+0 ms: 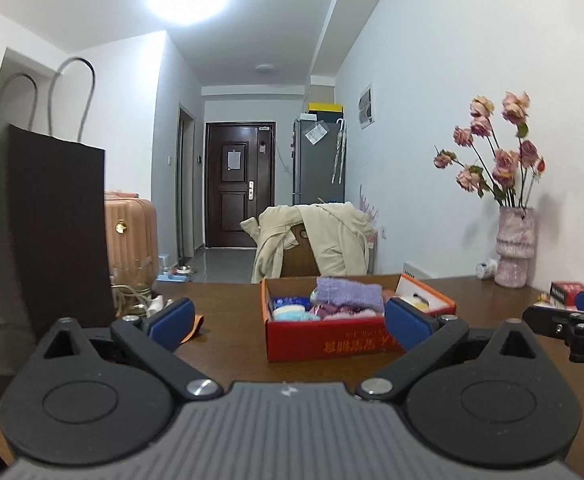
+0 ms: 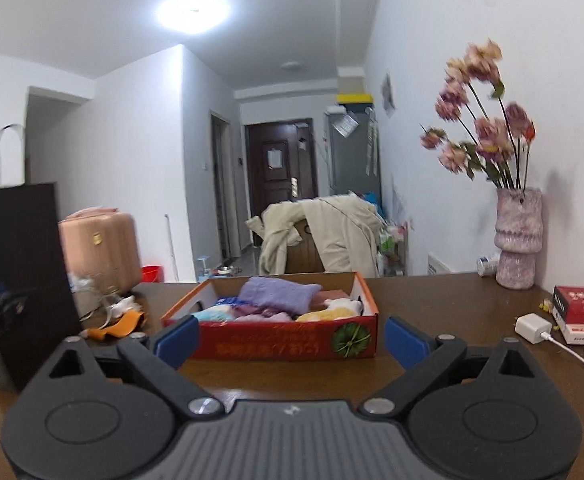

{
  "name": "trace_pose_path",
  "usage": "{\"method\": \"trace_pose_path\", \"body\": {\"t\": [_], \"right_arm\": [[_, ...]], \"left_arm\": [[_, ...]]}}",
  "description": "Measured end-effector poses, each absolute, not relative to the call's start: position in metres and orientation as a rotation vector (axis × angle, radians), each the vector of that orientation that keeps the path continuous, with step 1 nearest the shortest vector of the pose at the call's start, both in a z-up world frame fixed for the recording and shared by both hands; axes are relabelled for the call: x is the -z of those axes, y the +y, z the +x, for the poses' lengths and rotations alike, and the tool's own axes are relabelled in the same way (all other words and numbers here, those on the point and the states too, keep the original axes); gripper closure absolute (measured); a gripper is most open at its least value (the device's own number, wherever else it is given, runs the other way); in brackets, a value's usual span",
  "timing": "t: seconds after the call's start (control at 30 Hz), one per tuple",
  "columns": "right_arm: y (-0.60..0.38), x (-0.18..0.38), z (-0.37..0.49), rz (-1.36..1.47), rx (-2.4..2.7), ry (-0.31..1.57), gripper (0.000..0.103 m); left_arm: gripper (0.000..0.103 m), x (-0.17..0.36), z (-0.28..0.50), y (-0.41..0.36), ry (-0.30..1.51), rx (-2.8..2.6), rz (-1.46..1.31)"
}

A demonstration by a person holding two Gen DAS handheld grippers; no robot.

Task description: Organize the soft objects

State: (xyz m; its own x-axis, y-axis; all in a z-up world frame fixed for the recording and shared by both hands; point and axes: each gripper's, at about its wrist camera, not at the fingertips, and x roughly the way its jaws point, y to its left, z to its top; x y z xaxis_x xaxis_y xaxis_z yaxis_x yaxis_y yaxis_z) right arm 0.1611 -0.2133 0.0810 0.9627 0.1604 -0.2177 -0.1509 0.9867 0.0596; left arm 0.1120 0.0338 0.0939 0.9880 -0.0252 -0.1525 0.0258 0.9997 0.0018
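A: What is nearest?

B: Two hand-held grippers. The left hand-held gripper (image 1: 290, 322) has its blue pads spread wide with nothing pinched; the right hand-held gripper (image 2: 290, 342) is spread the same, also empty.

A: And the soft objects?

B: At 12 o'clock from both, on the brown wooden table (image 1: 228, 344), stands one red cardboard box (image 2: 284, 344), rectangular. Its long axis runs left to right in the right wrist view. Inside lie several soft bundles; I cannot count them exactly. One purple knitted cloth (image 2: 278, 294) lies on top.

A: Farther away?

B: At 2 o'clock, one rough pink vase (image 2: 518, 246) with dried roses. At 9 o'clock, one dark paper bag (image 1: 40, 228).
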Motion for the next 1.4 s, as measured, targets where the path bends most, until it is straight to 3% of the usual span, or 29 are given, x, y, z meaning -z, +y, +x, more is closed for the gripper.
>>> {"method": "trace_pose_path", "body": {"t": [0.2,0.4,1.4], "right_arm": [[-0.197,-0.060,0.097,0.042,-0.152,0.202,0.001],[-0.188,-0.041,0.065,0.032,-0.164,0.247,0.001],[-0.188,-0.039,0.075,0.044,-0.180,0.276,0.000]], "left_arm": [[0.000,-0.068,0.050,0.033,0.164,0.043,0.008],[0.000,-0.067,0.039,0.028,0.138,0.058,0.037],[0.000,-0.067,0.045,0.033,0.166,0.046,0.021]]}}
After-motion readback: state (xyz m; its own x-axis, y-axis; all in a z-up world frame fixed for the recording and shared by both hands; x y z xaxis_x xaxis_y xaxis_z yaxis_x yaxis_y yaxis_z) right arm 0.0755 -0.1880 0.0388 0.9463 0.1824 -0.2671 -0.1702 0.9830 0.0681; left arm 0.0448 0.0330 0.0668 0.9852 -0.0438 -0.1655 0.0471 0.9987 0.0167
